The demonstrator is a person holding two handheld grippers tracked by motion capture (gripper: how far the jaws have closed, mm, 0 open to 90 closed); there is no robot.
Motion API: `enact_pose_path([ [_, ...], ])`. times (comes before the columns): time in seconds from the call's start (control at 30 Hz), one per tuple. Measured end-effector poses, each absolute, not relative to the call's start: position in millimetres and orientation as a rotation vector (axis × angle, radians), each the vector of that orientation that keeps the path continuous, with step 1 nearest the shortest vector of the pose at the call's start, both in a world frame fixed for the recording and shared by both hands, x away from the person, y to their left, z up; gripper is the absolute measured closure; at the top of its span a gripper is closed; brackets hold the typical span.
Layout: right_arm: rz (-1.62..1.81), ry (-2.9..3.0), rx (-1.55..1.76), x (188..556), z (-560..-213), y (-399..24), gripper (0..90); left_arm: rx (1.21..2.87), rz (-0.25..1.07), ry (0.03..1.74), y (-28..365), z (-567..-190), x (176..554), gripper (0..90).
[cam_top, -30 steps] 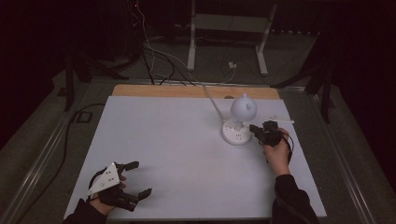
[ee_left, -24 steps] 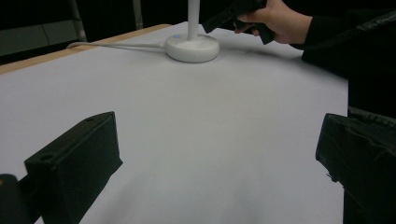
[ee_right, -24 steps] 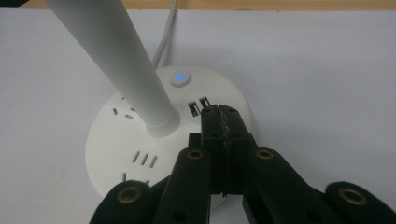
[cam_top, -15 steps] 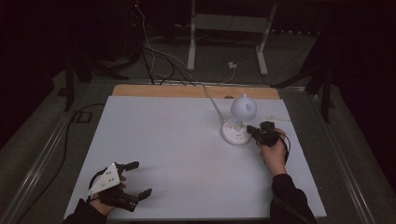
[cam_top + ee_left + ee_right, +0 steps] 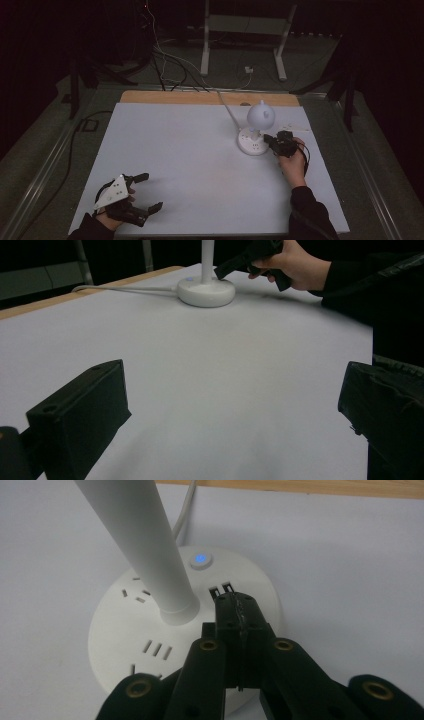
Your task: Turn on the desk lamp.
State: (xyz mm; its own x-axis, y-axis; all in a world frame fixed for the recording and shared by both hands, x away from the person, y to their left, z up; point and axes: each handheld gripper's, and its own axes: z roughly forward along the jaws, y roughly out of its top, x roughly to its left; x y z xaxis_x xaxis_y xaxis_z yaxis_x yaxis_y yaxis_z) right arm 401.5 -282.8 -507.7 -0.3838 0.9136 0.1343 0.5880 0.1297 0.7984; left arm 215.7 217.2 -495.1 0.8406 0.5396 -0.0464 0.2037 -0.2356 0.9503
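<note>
A white desk lamp stands at the right middle of the table, with a round head (image 5: 260, 116) over a round base (image 5: 252, 145). In the right gripper view its base (image 5: 150, 630) carries socket slots, two small ports (image 5: 222, 588) and a blue-lit button (image 5: 200, 559) beside the stem (image 5: 145, 545). My right gripper (image 5: 235, 600) is shut with nothing between its jaws, and its tips hover at the ports on the base's near side. From above, the right gripper (image 5: 270, 140) meets the base's right edge. My left gripper (image 5: 152, 191) rests open near the front left corner, far from the lamp.
The lamp's white cable (image 5: 227, 107) runs back over the wooden strip (image 5: 175, 97) at the table's far edge. A white sheet (image 5: 175, 150) covers the table. Beyond it are a metal stand (image 5: 240, 25) and loose cables on a dark floor.
</note>
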Motion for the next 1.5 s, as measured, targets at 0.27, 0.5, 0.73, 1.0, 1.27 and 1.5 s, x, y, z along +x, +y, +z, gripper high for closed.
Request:
enact_pose_path([
  [0.27, 1.142, 2.023, 1.445, 401, -508, -283, 90.0, 1.813, 0.347, 0.564, 217, -495, 215, 0.4],
  [0.5, 1.147, 2.032, 1.427, 401, -510, -282, 90.0, 1.811, 0.345, 0.566, 217, -495, 216, 0.4],
  [0.73, 1.153, 2.034, 1.424, 401, -510, -283, 90.0, 1.813, 0.347, 0.565, 217, -495, 215, 0.4],
  [1.0, 1.248, 2.024, 1.465, 403, -514, -291, 90.0, 1.812, 0.344, 0.562, 217, -495, 215, 0.4],
  [1.27, 1.221, 2.017, 1.450, 401, -512, -287, 90.0, 1.808, 0.347, 0.562, 217, -494, 215, 0.4],
  [1.5, 1.178, 2.011, 1.395, 402, -508, -284, 90.0, 1.812, 0.344, 0.564, 217, -495, 216, 0.4],
])
